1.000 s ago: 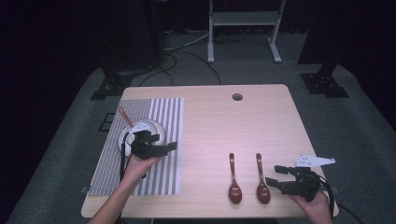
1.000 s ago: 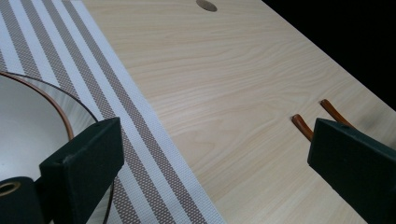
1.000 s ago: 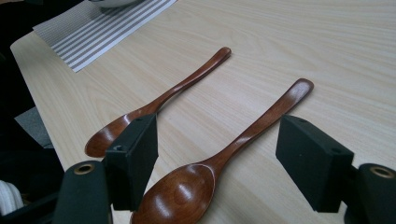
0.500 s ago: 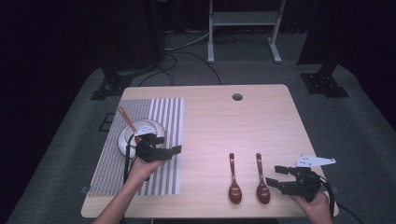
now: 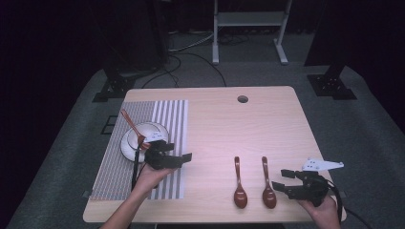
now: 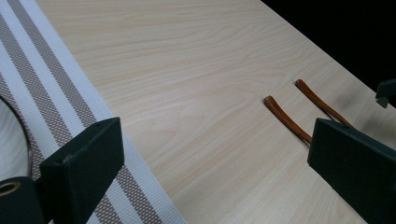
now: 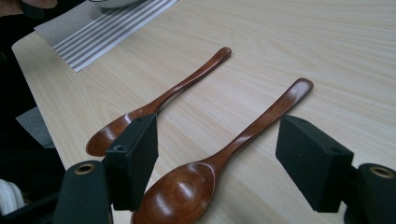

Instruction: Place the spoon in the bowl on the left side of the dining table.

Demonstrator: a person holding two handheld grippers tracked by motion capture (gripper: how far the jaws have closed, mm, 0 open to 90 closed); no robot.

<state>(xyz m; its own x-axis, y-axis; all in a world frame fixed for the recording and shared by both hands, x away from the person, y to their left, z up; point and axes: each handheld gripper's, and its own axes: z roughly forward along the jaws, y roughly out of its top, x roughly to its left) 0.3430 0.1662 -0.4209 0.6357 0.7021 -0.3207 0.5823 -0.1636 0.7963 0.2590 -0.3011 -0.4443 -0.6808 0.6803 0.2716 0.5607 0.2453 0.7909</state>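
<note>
Since a second ago my left gripper (image 5: pixel 184 156) has drifted off the white plate (image 5: pixel 129 143), jaws wide and empty. My right gripper (image 7: pixel 217 161), jaws wide, straddles the nearer glossy brown wooden spoon (image 7: pixel 224 154) on the bench (image 5: pixel 239 129); I judge it light, stiff and slippery, best pinched mid-handle.

text: none legible | labels: none | brands: none | numbers: none

The table (image 5: pixel 248 129) is lit brightly from above in the high view, while the surrounding room is left almost black (the floor is barely made out as dim grey). That view is soft and slightly grainy. Soft, short shadows are cast beside the wooden spoons (image 7: pixel 224 149) in the right gripper view, where a dull sheen is seen on the nearer bowl. In the left gripper view the near jaws are blurred, and the wood grain is rendered sharply.
</note>
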